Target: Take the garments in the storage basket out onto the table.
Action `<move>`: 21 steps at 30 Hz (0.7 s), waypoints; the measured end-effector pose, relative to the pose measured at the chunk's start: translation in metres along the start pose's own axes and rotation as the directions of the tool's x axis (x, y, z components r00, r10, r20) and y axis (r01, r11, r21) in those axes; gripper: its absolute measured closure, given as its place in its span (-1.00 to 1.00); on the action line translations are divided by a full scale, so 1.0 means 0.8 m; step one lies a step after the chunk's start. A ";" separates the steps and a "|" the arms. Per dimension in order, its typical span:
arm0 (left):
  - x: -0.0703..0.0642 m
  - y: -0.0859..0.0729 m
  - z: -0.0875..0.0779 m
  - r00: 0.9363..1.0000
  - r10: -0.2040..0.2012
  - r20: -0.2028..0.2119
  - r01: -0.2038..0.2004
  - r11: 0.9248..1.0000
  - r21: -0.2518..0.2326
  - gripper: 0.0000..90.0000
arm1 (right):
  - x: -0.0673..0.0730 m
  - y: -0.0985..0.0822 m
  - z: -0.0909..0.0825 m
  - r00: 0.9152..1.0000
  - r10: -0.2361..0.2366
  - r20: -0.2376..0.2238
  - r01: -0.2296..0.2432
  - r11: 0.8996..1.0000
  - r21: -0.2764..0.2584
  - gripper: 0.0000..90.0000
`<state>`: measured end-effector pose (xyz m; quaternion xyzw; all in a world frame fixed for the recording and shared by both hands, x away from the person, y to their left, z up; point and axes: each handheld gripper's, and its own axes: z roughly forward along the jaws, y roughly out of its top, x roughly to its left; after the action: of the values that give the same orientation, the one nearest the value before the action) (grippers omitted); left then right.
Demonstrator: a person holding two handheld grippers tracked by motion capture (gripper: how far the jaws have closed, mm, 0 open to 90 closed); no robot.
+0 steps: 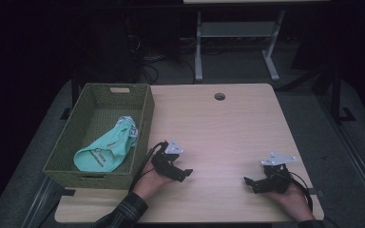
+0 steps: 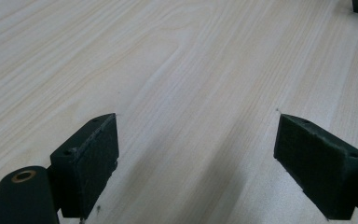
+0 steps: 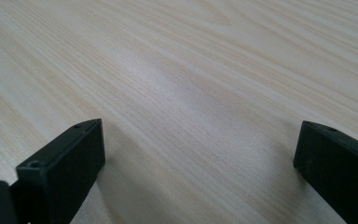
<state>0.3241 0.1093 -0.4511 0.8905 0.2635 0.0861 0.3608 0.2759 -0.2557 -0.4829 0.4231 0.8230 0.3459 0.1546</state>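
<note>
Apparently cloth (image 1: 105, 151) already inside basket (image 1: 142, 118), bunched at near end. Left gripper (image 1: 186, 173) just right of basket, right gripper (image 1: 248, 181) farther right, both low over counter (image 1: 228, 128), jaws apart, empty. Likely packing done; next, hands withdraw.

I'm working in what looks like a lab or test room: ahead of my left gripper (image 1: 186, 173) a bare wooden table (image 1: 228, 128) with a cable hole (image 1: 219, 96), beyond it tangled cables (image 1: 147, 61) on grey carpet and a metal-framed bench (image 1: 237, 33).
</note>
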 end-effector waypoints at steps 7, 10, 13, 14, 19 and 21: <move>0.002 0.004 -0.002 1.000 -0.010 -0.002 0.010 1.000 0.003 -0.70 | 0.000 0.000 0.000 1.000 -0.002 0.001 0.002 1.000 0.001 -0.97; 0.003 0.007 -0.003 1.000 -0.005 -0.007 0.005 1.000 0.001 -0.70 | 0.000 0.000 0.000 1.000 -0.002 0.001 0.002 1.000 0.000 -0.97; 0.003 0.007 -0.004 1.000 -0.010 -0.006 0.010 1.000 0.001 -0.70 | 0.000 -0.001 -0.001 1.000 0.001 0.004 -0.001 1.000 -0.001 -0.97; 0.003 0.007 -0.005 1.000 -0.009 -0.006 0.009 1.000 0.003 -0.70 | 0.000 -0.002 -0.001 1.000 0.001 0.005 -0.001 1.000 -0.002 -0.97; 0.003 0.007 -0.006 1.000 -0.013 -0.008 0.013 1.000 0.002 -0.70 | 0.000 -0.002 -0.001 1.000 0.001 0.004 -0.001 1.000 -0.002 -0.97; 0.003 0.007 -0.007 1.000 -0.017 -0.005 0.017 1.000 0.004 -0.70 | 0.000 -0.002 -0.001 1.000 0.002 0.004 -0.002 1.000 -0.003 -0.97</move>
<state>0.3268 0.1102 -0.4431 0.8888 0.2719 0.0847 0.3591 0.2747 -0.2567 -0.4831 0.4244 0.8218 0.3463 0.1567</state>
